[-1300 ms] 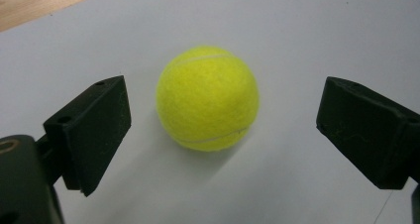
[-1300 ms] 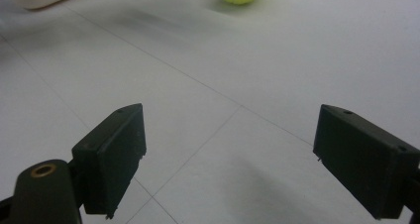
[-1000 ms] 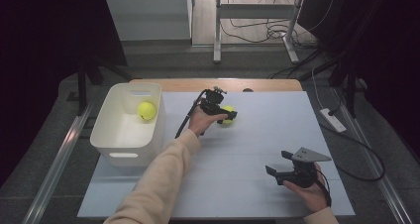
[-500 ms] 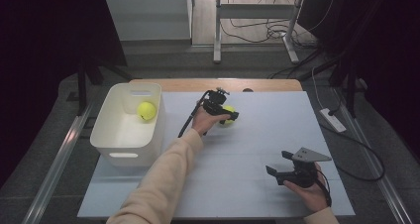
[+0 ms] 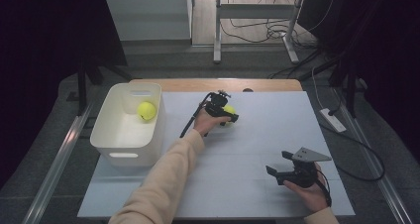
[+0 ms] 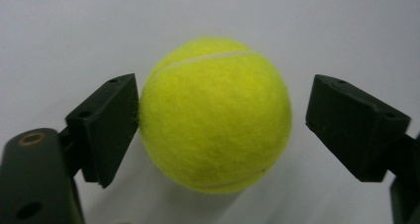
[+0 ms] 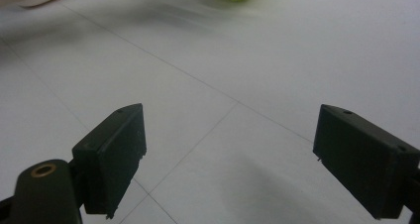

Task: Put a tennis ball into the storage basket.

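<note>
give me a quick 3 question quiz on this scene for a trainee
1. True or false: the white bin is on the right gripper's side of the table.
2. How many tennis balls are in the bin? A) none B) one C) three
3. What lies between the fingers of the left gripper?

Key
1. False. It sits at the left; the right gripper is at the near right.
2. B, one ball in the bin.
3. The ball on the table, with a gap at one pad.
</note>
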Tool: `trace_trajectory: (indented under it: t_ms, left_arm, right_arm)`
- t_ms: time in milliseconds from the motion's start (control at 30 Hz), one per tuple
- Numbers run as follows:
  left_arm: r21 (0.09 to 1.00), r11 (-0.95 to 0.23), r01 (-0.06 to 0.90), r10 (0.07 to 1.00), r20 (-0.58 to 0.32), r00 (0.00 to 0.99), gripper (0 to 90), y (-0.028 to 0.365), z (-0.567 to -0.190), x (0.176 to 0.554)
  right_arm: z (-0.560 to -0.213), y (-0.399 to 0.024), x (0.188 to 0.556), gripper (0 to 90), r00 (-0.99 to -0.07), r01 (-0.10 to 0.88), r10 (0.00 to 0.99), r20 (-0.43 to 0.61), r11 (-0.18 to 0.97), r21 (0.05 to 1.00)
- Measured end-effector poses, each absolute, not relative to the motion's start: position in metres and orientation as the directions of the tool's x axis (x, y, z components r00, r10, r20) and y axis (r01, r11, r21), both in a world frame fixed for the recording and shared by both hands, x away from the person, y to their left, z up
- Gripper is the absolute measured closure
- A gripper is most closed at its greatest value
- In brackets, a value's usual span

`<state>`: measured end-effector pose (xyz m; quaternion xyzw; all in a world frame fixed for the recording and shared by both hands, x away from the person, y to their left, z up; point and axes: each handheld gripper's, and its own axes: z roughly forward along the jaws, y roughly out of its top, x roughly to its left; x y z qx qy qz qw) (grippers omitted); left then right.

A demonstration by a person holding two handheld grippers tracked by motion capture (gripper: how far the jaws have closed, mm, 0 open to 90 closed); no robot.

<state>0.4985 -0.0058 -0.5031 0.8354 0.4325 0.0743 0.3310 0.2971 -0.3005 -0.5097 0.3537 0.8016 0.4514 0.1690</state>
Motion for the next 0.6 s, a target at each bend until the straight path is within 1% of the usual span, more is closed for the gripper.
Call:
trace_trajectory:
  t_ms: [67, 100, 200, 300, 600]
  left_arm:
    - [0.616, -0.401, 0.678, 0.782, -0.156, 0.604, 24.5, -0.005, -0.504, 0.5]
    - [0.617, -0.395, 0.681, 0.783, -0.162, 0.601, 25.6, -0.005, -0.504, 0.5]
    - [0.613, -0.409, 0.676, 0.779, -0.152, 0.609, 26.4, -0.005, -0.503, 0.499]
    - [0.613, -0.418, 0.671, 0.788, -0.124, 0.604, 26.9, -0.005, -0.501, 0.498]
    - [0.631, -0.413, 0.657, 0.778, -0.132, 0.615, 27.0, 0.0, -0.492, 0.493]
  right_arm:
    - [-0.51, -0.301, 0.297, 12.8, -0.692, 0.416, 0.72, 0.048, 0.343, 0.842]
    - [-0.51, -0.301, 0.297, 12.8, -0.691, 0.416, 0.721, 0.049, 0.342, 0.843]
    - [-0.51, -0.301, 0.297, 12.8, -0.691, 0.415, 0.722, 0.047, 0.342, 0.843]
    - [-0.51, -0.301, 0.297, 12.9, -0.691, 0.415, 0.722, 0.047, 0.342, 0.843]
    - [-0.51, -0.301, 0.297, 12.9, -0.69, 0.414, 0.723, 0.045, 0.343, 0.843]
